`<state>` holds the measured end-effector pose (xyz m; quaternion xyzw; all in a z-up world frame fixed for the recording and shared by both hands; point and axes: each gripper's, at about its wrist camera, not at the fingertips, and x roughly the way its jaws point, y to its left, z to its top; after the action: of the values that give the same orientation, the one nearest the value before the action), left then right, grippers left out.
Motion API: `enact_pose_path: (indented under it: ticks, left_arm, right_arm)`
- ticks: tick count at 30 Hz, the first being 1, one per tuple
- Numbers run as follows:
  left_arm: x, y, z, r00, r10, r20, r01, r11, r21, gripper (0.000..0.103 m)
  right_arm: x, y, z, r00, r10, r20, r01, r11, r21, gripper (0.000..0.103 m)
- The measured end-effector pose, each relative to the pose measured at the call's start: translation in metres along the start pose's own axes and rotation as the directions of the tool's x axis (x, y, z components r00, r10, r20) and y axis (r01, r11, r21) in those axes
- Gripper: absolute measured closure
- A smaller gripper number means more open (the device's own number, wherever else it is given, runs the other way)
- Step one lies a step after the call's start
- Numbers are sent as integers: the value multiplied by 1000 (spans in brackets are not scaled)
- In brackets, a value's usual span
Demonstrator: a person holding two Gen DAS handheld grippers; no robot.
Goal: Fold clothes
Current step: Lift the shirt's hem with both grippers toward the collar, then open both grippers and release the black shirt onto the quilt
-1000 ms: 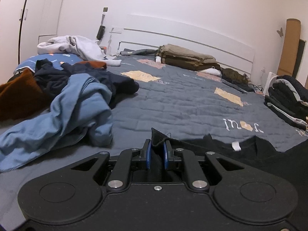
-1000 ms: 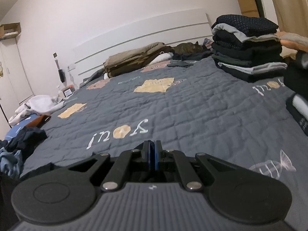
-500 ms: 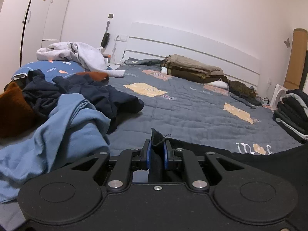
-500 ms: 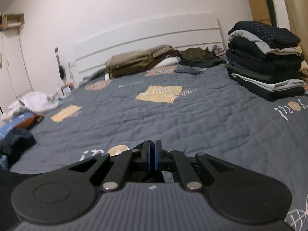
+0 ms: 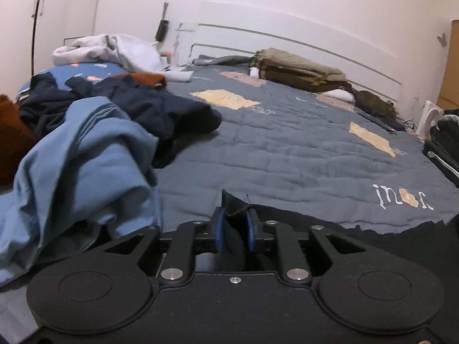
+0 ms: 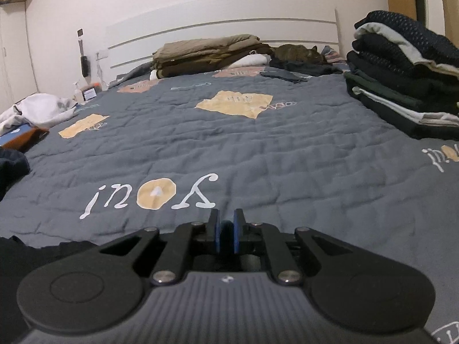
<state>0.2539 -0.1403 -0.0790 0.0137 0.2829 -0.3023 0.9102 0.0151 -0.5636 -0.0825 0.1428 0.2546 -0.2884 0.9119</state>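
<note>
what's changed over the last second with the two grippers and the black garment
The right gripper has parted its fingers slightly and looks to have let go; the left gripper stays clamped on the black garment. Both views dipped, then rose again. The blue clothes, the folded stack and the quilt stayed put.

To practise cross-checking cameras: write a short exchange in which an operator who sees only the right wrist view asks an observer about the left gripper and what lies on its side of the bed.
Operator: My right wrist view shows only a black edge at lower left. Is the left gripper holding that?
Observer: Yes. The left gripper is shut on a corner of the black garment; the corner sticks up between its pads.
Operator: What lies beside it?
Observer: A crumpled light blue garment lies to its left on the quilt.
</note>
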Motion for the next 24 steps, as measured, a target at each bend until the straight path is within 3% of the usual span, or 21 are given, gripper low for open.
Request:
enact_pose_path:
  ticks: [4, 7, 11, 17, 24]
  left_arm:
    - [-29, 0, 9, 997, 21, 75, -21, 1000, -6, 59]
    - [-51, -3, 8, 997, -9, 83, 12, 999, -38, 57]
    - [-74, -17, -6, 998, -48, 41, 50, 998, -43, 56]
    - [-117, -40, -29, 993, -110, 38, 113, 991, -72, 54]
    - [-156, -44, -61, 988, -156, 6, 156, 980, -123, 49]
  right_arm:
    - [-28, -1, 0, 999, -5, 36, 4, 1000, 3, 79]
    - [-58, -3, -4, 999, 13, 38, -15, 999, 47, 69]
    - [-102, -3, -19, 997, 73, 31, -76, 990, 123, 66]
    - [-165, 1, -64, 994, 90, 64, -102, 970, 220, 63]
    - [-208, 16, -96, 990, 135, 44, -142, 962, 233, 62]
